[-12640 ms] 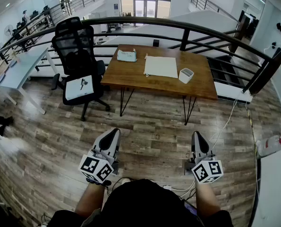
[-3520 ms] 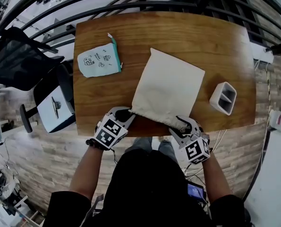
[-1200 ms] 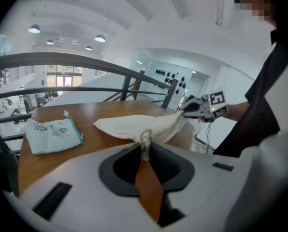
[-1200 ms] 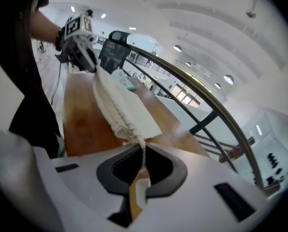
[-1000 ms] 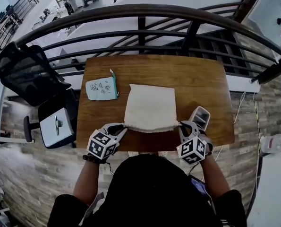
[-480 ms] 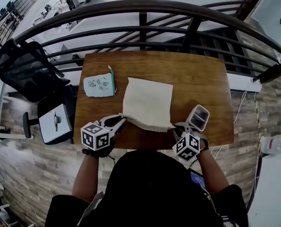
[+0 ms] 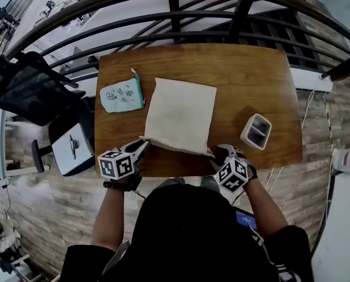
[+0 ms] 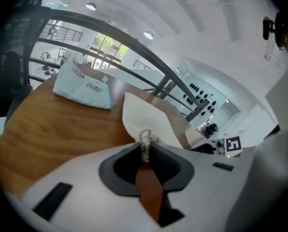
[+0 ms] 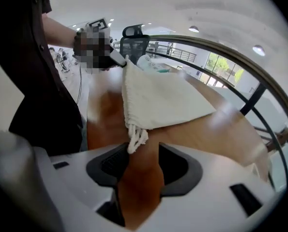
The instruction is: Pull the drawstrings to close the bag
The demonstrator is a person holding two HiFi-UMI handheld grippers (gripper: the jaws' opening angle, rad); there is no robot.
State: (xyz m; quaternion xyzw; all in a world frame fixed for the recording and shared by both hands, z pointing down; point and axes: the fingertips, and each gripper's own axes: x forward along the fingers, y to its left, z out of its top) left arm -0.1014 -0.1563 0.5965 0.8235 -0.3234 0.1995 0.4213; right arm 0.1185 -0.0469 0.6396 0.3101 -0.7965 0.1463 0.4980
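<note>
The cream cloth drawstring bag [image 7: 179,116] looked mostly cinched, with the left gripper [image 8: 146,149] pinching one white knotted cord [image 8: 145,140] while the right gripper [image 9: 141,153] had just been opening its jaws, the other cord [image 9: 135,137] lying loose between them.

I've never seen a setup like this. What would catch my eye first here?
A cream bag lies flat on the wooden table, its gathered mouth toward the person. The left gripper is shut on the left drawstring; the right gripper has just been opening its jaws, and the knotted end of the right drawstring lies loose at their tips. A pale-blue pouch lies left of the bag, a white holder to its right.
</note>
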